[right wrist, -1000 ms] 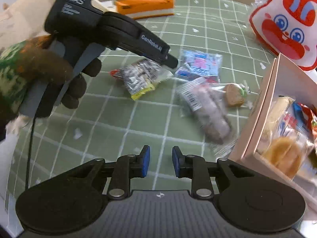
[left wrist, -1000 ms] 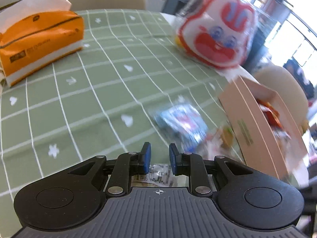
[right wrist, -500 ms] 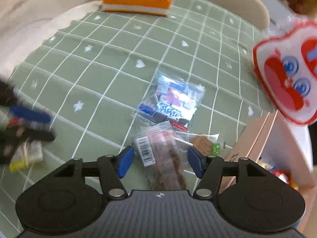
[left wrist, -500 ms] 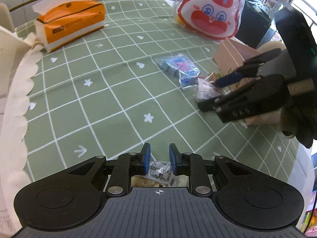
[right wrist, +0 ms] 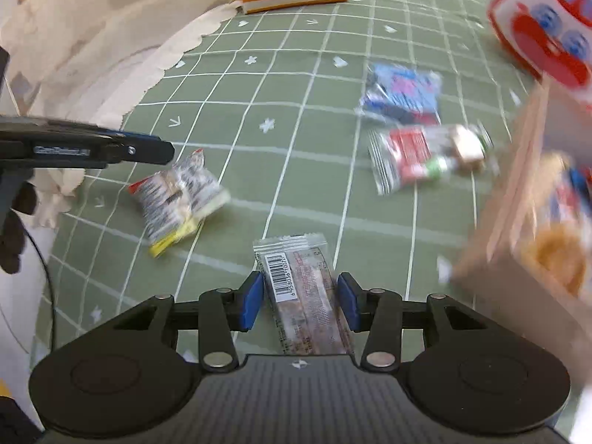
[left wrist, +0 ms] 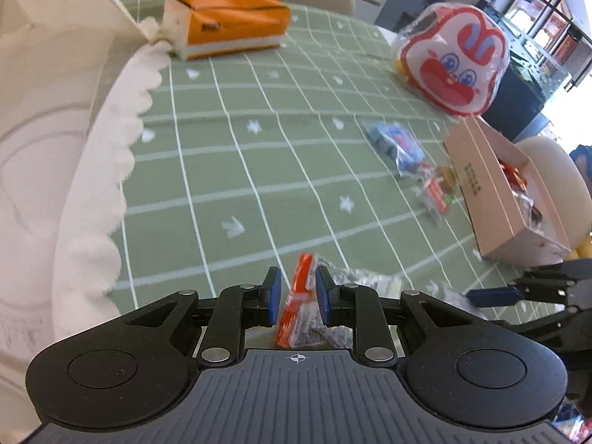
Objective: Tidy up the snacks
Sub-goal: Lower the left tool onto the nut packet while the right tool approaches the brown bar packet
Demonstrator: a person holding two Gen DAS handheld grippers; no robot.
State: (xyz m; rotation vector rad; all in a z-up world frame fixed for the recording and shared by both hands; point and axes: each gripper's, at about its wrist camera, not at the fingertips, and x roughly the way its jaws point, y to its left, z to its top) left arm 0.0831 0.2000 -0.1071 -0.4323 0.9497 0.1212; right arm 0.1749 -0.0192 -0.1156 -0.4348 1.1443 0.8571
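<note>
In the left wrist view my left gripper (left wrist: 298, 288) is shut on a crinkly snack packet (left wrist: 296, 307) with an orange-red edge. The right wrist view shows that same packet (right wrist: 177, 192) hanging under the left fingertips (right wrist: 159, 151). My right gripper (right wrist: 301, 292) has its jaws closing on a clear-wrapped brown bar (right wrist: 296, 277) with a barcode. Both pads touch the bar's sides, and it is held above the cloth. The pink cardboard snack box (left wrist: 492, 199) stands at the right, blurred in the right wrist view (right wrist: 518, 259).
A blue packet (right wrist: 403, 92) and a red-label packet with a cookie (right wrist: 414, 155) lie on the green checked tablecloth (left wrist: 259, 155) near the box. A rabbit-face bag (left wrist: 451, 63) and an orange tissue box (left wrist: 229, 26) stand at the back. White scalloped cloth (left wrist: 103, 148) borders the left.
My right jaws narrowed onto the brown bar and carried it away from the pile by the blue packet. The left gripper swung across with its packet, which now shows higher between the fingers.
</note>
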